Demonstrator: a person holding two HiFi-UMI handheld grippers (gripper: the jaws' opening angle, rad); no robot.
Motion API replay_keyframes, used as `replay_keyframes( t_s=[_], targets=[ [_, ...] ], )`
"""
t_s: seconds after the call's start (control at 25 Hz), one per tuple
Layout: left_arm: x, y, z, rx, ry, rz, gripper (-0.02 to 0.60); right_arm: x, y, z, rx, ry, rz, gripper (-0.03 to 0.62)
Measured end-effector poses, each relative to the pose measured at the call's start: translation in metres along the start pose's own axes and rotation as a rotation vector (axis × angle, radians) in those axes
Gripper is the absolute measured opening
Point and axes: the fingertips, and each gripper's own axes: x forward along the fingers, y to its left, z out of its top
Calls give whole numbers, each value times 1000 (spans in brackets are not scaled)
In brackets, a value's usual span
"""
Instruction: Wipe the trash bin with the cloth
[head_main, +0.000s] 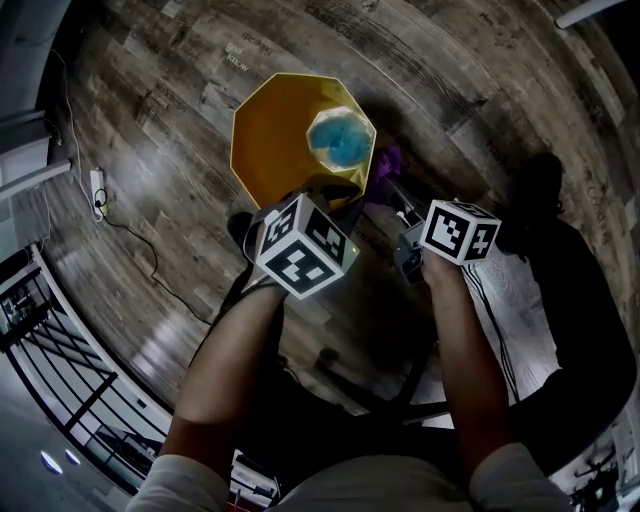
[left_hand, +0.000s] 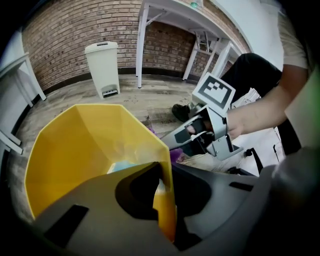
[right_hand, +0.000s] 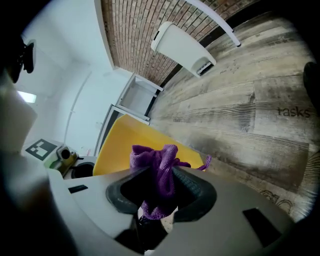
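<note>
Toward twelve o'clock in the head view, the yellow trash bin (head_main: 280, 130) stands on the floor (head_main: 150, 150), with the purple cloth (head_main: 388, 158) just beside its four o'clock edge. Left gripper view shows the left gripper (left_hand: 161, 185) pinching the bin's wall. Right gripper view shows the right gripper (right_hand: 159, 185) clamped on the bunched cloth, with the bin at ten o'clock.

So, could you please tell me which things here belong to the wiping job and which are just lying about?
In the job: yellow trash bin, rim clamped by left gripper; purple cloth, held by right gripper.
Lying about: white pedal bin; power strip with cable; white table.
</note>
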Motion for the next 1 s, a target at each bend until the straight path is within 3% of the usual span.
replay_keyframes(
  t_s=[0.44, 1.0],
  targets=[
    [2, -1, 6, -49, -24, -4, 28, 42, -67, -15, 4, 84, -135, 130],
    [1, -3, 6, -69, -37, -19, 28, 90, -138, -32, -77, 246, -313, 130]
  ],
)
